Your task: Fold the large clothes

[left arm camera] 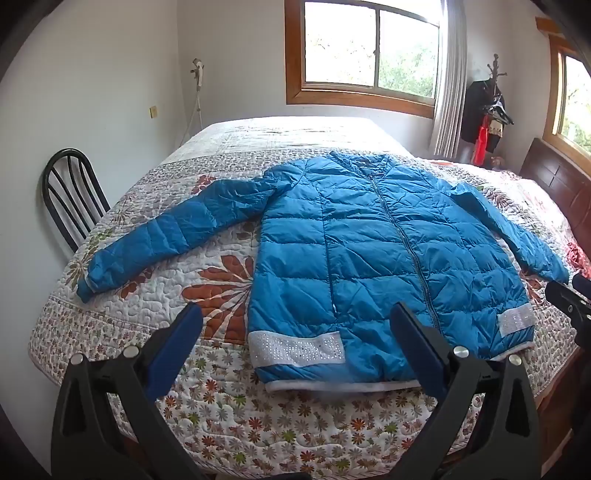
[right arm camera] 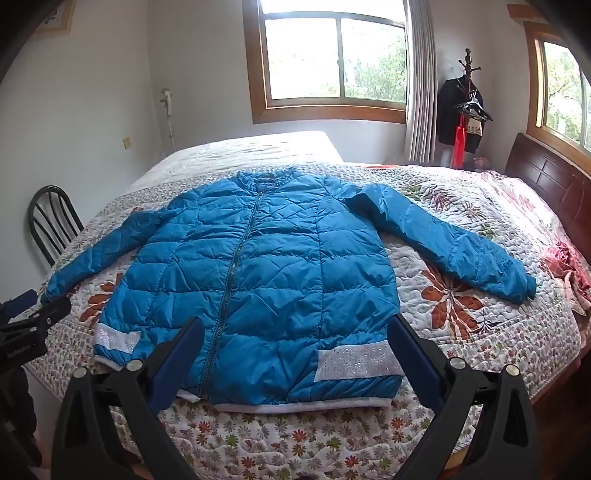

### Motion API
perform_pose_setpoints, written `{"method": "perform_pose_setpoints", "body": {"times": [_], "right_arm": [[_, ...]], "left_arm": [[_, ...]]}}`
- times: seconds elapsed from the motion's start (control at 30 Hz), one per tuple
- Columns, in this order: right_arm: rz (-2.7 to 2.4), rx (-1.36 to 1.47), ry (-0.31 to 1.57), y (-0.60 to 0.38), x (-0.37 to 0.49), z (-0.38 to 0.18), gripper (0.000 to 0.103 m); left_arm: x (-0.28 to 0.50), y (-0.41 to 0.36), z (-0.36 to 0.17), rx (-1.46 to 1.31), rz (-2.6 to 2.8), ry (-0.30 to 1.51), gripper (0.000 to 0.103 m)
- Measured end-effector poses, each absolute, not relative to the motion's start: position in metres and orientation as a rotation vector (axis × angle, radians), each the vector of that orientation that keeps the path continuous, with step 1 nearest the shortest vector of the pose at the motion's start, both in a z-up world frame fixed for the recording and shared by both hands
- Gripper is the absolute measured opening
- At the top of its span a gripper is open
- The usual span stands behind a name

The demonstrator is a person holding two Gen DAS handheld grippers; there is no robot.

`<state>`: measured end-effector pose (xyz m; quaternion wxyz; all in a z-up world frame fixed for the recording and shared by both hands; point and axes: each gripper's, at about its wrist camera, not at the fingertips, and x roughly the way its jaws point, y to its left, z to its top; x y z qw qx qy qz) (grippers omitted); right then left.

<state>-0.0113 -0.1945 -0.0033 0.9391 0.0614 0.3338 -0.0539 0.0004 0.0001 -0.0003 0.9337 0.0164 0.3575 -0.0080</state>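
Jacket (left arm camera: 388,251) lies flat on the quilt (left arm camera: 221,406), seemingly beyond both grippers' wide-open, empty jaws.

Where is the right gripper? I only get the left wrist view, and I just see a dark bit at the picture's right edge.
Observer: The right gripper points at the jacket's lower front, jaws wide open, nothing held.
Operator: And the sleeve cuff nearest it?
Observer: That cuff lies flat on the quilt, apart from a crumpled red cloth.
Operator: Anything high on the wall above the chair?
Observer: Yes, a framed picture hangs there.
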Motion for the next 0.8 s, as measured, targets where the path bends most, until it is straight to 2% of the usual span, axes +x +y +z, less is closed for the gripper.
{"method": "perform_pose_setpoints", "body": {"times": [0.8], "right_arm": [[-0.114,0.121,0.675,-0.1962,-0.0101,-0.0023,0.099]], "left_arm": [[0.0013,0.0014,0.0010,0.032,-0.010,0.725,0.100]]}}
